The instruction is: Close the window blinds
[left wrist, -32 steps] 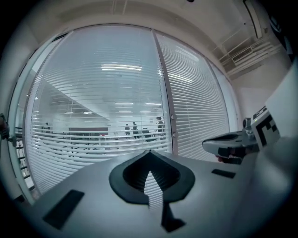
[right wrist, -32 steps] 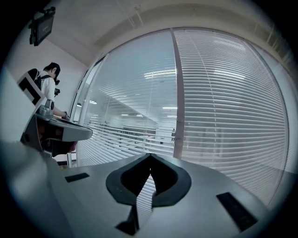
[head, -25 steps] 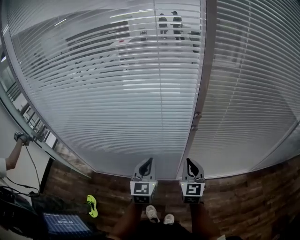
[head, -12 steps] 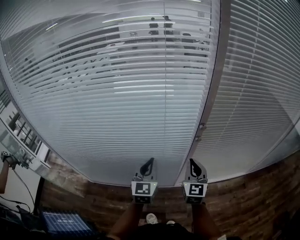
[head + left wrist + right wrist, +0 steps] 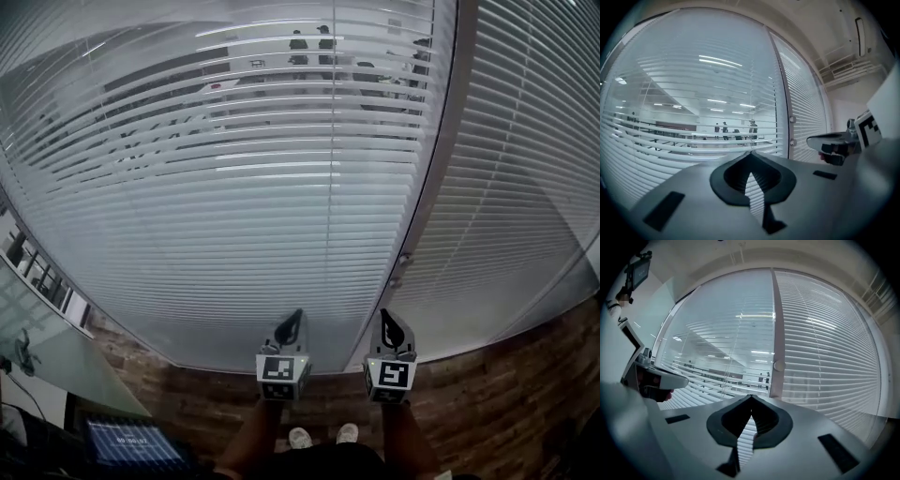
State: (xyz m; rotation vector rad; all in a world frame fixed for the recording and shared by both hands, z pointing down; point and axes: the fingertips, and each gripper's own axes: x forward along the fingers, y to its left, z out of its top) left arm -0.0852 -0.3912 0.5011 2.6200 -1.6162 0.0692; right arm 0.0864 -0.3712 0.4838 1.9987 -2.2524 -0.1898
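White slatted blinds cover the window. The left panel has its slats tilted open, and an office with people shows through it. The right panel looks nearly closed. A grey frame post with two small knobs stands between them. My left gripper and right gripper are held side by side, low in front of the window and apart from it. Both are shut and empty. The left gripper faces the open panel, and the right gripper faces the post's knob.
A brick-patterned floor runs under the window. At the lower left are a glass partition and a lit screen. The person's shoes show below the grippers.
The head view has shifted left along the window, so the post now sits further right. The hand and the yellow-green thing at the lower left have left the picture. Both grippers stay shut, side by side.
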